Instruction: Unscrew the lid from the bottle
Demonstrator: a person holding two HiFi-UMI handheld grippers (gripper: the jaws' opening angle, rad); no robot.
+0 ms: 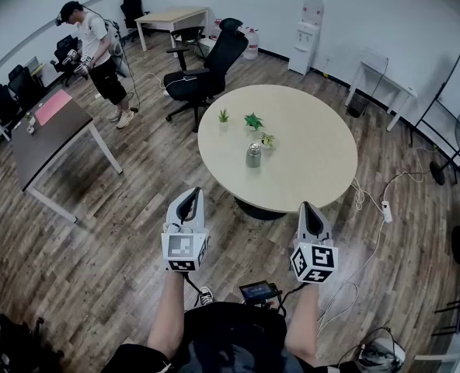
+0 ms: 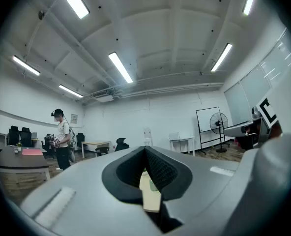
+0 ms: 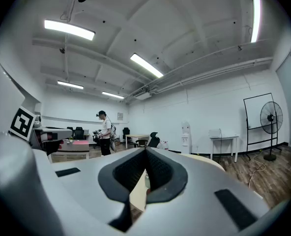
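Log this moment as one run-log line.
stage: task not begun | left gripper: shut, empty | right gripper: shut, empty | bottle: upright on round table, untouched

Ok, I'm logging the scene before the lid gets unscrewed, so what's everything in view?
Table: one, beige, room's centre.
Bottle: one, silver-grey, on the table.
Plants: three, green, on the table beyond the bottle.
Office chair: one, black, behind the table.
Desk: one, dark, left side.
Water dispenser: one, white, far wall.
Other person: one, white top, far left.
Left tongs: one, grey, shut, empty, short of the table.
Right tongs: one, grey, shut, empty, beside the left.
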